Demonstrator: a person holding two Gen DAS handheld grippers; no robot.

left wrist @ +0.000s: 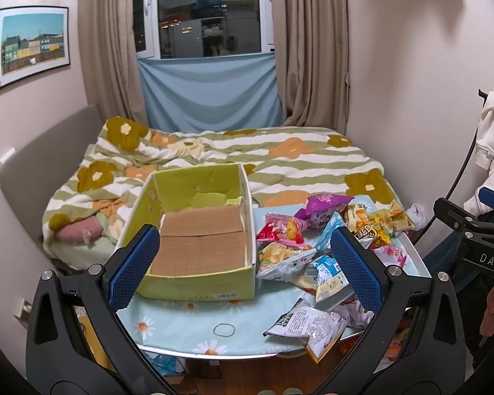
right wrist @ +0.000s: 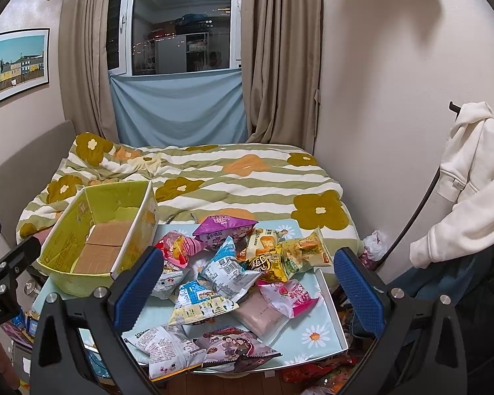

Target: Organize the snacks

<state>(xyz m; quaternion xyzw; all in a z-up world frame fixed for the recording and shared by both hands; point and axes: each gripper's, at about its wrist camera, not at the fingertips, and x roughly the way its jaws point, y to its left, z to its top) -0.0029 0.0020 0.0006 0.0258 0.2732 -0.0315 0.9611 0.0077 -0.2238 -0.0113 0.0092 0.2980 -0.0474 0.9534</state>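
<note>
An empty green cardboard box [left wrist: 194, 283] with a brown floor stands on the left of a small table with a daisy cloth [left wrist: 181, 326]; it also shows in the right wrist view [right wrist: 66, 230]. Several snack packets lie piled to its right: a purple packet [left wrist: 322, 207] [right wrist: 224, 227], a pink packet [left wrist: 276, 230], a blue-and-white packet [right wrist: 227, 270], a yellow packet [right wrist: 306, 250]. My left gripper [left wrist: 247, 266] is open and empty, held above the table's front. My right gripper [right wrist: 247, 286] is open and empty above the snack pile.
A bed with a flowered quilt [left wrist: 280, 158] lies right behind the table. A rubber band [left wrist: 224, 329] lies on the cloth near the front edge. A white hoodie [right wrist: 471, 177] hangs at the right. More packets lie on the floor [right wrist: 316, 372].
</note>
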